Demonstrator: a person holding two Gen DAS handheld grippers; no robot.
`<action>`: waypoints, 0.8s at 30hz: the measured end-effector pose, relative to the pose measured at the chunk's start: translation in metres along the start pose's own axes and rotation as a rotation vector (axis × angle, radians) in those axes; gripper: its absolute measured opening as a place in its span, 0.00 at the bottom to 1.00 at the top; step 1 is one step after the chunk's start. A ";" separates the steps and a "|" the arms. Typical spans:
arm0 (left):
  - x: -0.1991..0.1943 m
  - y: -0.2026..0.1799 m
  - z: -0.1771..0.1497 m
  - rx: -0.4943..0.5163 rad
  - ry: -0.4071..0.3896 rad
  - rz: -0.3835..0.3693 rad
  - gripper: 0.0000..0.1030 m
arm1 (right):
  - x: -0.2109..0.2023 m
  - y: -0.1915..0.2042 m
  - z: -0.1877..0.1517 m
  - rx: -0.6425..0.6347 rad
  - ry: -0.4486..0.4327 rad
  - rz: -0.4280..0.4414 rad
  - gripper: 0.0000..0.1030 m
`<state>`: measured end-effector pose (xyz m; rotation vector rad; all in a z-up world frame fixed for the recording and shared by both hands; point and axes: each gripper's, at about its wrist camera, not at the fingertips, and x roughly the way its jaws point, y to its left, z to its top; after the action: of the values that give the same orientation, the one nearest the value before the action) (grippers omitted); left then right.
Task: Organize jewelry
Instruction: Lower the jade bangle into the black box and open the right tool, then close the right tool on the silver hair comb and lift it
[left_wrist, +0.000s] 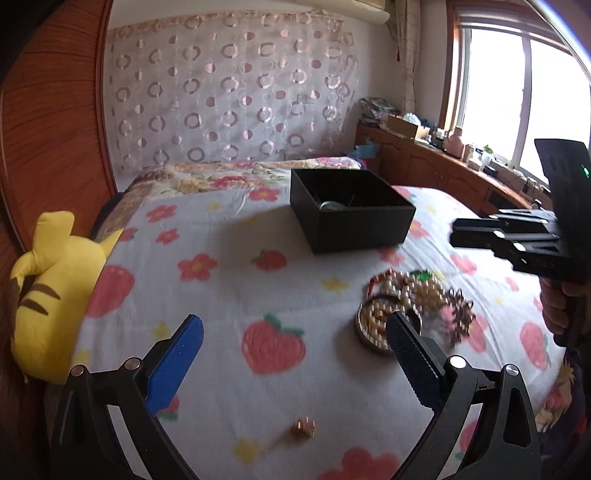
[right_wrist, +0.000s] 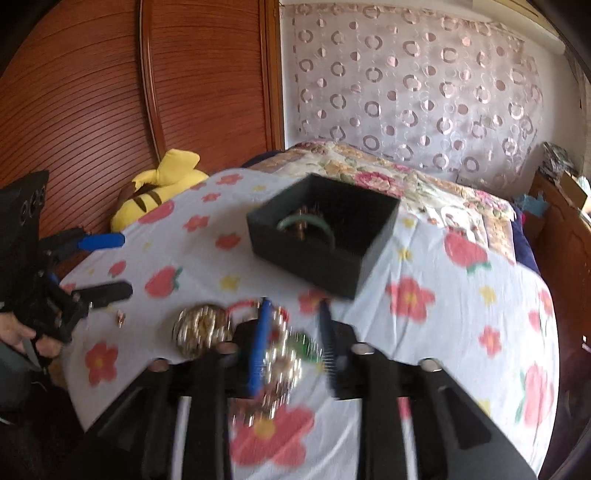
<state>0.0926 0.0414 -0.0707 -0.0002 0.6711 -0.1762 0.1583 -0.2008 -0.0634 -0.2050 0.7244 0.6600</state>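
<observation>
A black open box (left_wrist: 351, 218) sits on the flowered bedsheet; it also shows in the right wrist view (right_wrist: 321, 236) with a green bangle (right_wrist: 306, 223) inside. A pile of jewelry (left_wrist: 413, 302) with a pearl strand and a round beaded bracelet (left_wrist: 373, 325) lies in front of the box. A small gold earring (left_wrist: 303, 428) lies near me. My left gripper (left_wrist: 295, 328) is open and empty above the sheet. My right gripper (right_wrist: 293, 325) hovers over the pile (right_wrist: 284, 354), jaws a little apart; the view is blurred.
A yellow plush toy (left_wrist: 55, 291) lies at the bed's left edge by the wooden headboard (left_wrist: 55, 110). A cluttered wooden cabinet (left_wrist: 443, 162) runs under the window on the right. A quilt (right_wrist: 406, 181) lies behind the box.
</observation>
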 end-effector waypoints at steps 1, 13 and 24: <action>-0.002 -0.001 -0.003 -0.001 0.002 -0.003 0.93 | -0.002 0.001 -0.005 0.003 0.002 0.002 0.46; -0.014 -0.001 -0.030 -0.018 0.033 -0.017 0.93 | 0.009 0.020 -0.045 -0.017 0.093 0.033 0.66; -0.015 0.001 -0.036 -0.022 0.045 -0.014 0.93 | 0.033 0.032 -0.044 -0.072 0.165 0.008 0.70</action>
<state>0.0584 0.0466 -0.0897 -0.0218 0.7177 -0.1823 0.1327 -0.1771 -0.1163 -0.3257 0.8602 0.6825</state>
